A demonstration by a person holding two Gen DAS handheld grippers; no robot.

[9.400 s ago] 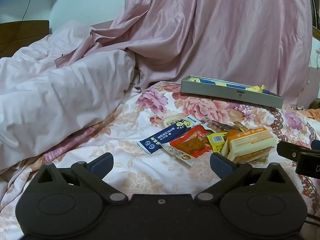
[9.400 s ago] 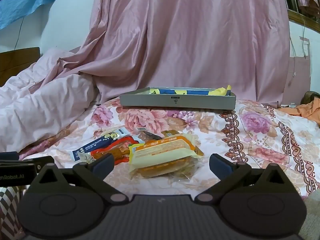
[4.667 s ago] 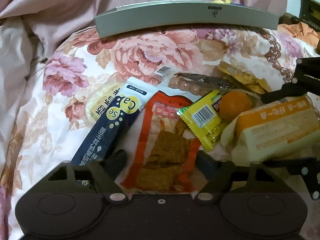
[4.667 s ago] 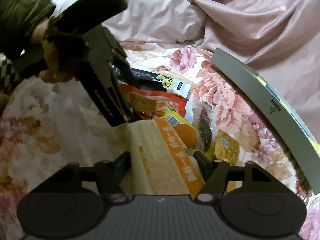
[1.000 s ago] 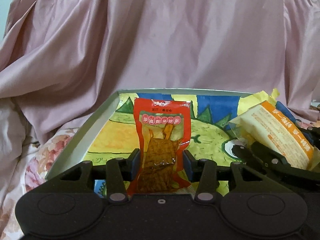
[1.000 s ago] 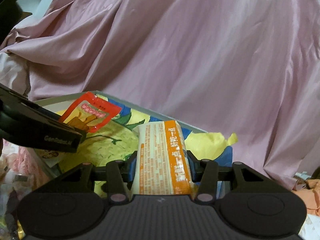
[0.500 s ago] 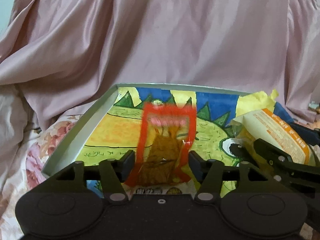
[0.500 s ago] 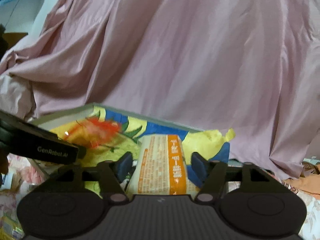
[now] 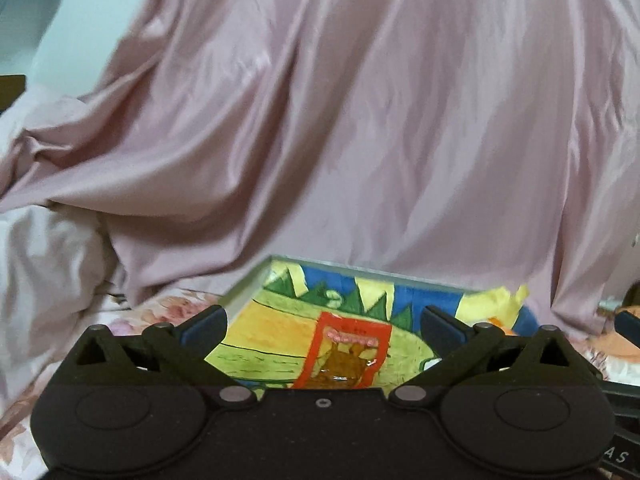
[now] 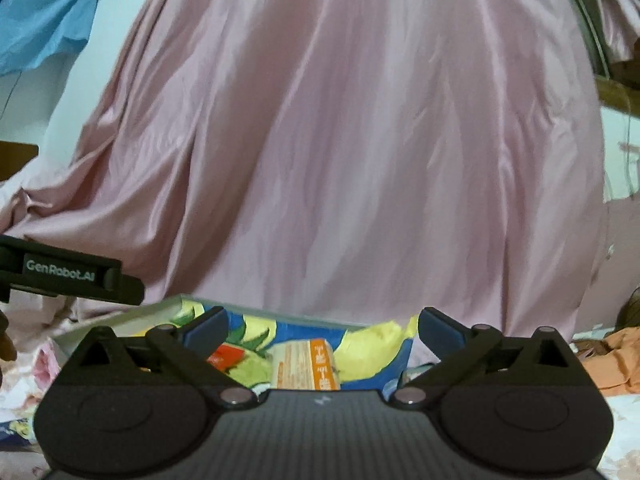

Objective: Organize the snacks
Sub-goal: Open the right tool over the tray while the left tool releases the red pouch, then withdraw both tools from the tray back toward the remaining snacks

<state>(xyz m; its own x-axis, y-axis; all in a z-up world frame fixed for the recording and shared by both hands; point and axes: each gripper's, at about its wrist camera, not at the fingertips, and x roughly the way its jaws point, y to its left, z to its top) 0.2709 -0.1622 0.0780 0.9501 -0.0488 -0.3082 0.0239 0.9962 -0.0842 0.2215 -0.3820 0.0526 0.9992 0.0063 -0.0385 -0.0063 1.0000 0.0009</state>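
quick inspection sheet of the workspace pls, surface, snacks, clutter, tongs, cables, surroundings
surface: floral bedsheet, mostly hidden by the tongs
job's things: red snack pack lies flat in the tray; orange-and-cream pack also lies in the tray, to the right of the red one
clutter: orange cloth at the right; part of a blue packet on the sheet, low left
grippers: left tongs open, holding nothing; right tongs open, holding nothing
cables: thin wire at the upper right
surroundings: pink drape behind the tray; blue cloth on the pale wall
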